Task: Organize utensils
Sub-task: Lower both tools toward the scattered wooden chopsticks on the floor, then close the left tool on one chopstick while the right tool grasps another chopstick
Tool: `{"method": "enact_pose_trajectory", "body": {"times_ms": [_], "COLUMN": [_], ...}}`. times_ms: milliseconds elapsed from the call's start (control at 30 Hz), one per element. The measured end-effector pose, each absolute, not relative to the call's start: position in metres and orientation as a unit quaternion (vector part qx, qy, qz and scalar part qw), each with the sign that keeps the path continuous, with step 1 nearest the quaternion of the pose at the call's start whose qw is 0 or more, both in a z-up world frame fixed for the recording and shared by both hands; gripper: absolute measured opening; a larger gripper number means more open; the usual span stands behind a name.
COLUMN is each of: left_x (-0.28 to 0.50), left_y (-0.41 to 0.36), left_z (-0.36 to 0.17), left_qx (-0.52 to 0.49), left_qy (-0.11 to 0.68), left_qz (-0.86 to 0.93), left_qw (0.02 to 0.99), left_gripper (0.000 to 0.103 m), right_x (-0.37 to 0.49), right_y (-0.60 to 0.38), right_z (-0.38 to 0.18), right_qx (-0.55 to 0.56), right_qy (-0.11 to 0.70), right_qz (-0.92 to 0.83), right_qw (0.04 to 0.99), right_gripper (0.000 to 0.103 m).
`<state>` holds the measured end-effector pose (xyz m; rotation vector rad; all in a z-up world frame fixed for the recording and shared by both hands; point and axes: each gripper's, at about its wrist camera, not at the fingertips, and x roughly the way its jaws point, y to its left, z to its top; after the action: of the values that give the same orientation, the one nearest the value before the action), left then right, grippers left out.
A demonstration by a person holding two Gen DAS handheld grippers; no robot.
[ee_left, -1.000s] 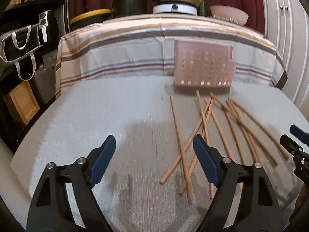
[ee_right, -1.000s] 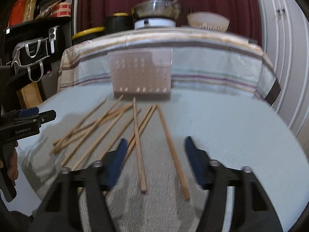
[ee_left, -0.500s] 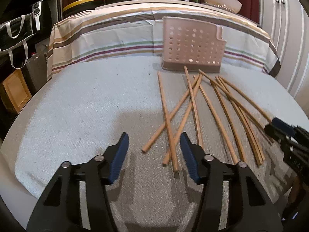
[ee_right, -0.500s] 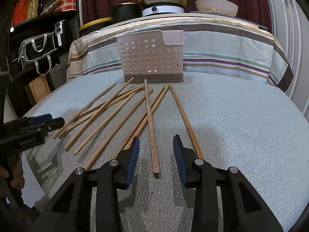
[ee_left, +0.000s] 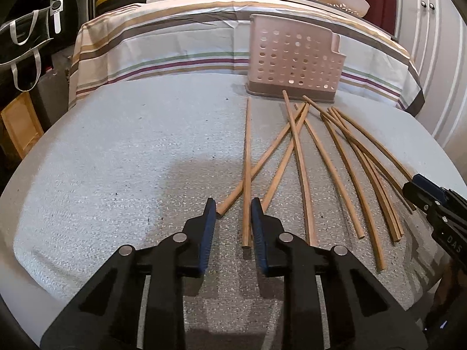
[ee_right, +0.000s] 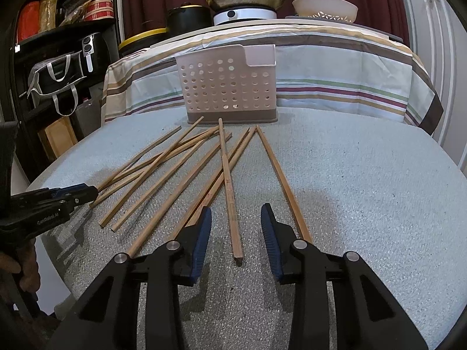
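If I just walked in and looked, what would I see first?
Probably the wooden chopsticks scattered in a fan across the grey table. Behind them stands a pinkish basket with holes, upright at the table's far edge. Close up, two grippers with blue pads each straddle one chopstick's near end: the left gripper is closing around one, and the right gripper stands open around another.
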<state>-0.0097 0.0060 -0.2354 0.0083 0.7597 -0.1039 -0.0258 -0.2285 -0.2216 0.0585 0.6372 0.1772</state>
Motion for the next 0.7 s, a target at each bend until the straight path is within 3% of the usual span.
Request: {"method": "enact_pose_trajectory", "body": {"times_ms": [167, 333, 467, 700], "left_x": [-0.0085, -0.0090, -0.0088, -0.0095], "left_y": [0.0063, 0.0080, 0.0069, 0.0093], "left_z": [-0.2375, -0.2387, -0.2398, -0.2384], "left_qx": [0.003, 0.000, 0.003, -0.005], "left_qy": [0.373, 0.370, 0.371, 0.368], "left_qz": [-0.053, -0.055, -0.056, -0.061], "left_qw": [0.926, 0.927, 0.927, 0.928], "left_gripper": [0.022, 0.011, 0.009, 0.007], "right_x": [-0.0254, -0.0251, -0.0251, -0.0253], "right_y": [-0.2285, -0.2265, -0.2259, -0.2237], "right_z": [-0.2218, -0.2219, -0.2219, -0.2235], "right_qx": [0.030, 0.031, 0.031, 0.033], "right_qy": [0.311, 0.310, 0.310, 0.313], "right_qz": [0.087, 0.088, 0.088, 0.093], "right_qw": [0.946, 0.946, 0.946, 0.945], "right_gripper": [0.036, 0.036, 0.035, 0.025]}}
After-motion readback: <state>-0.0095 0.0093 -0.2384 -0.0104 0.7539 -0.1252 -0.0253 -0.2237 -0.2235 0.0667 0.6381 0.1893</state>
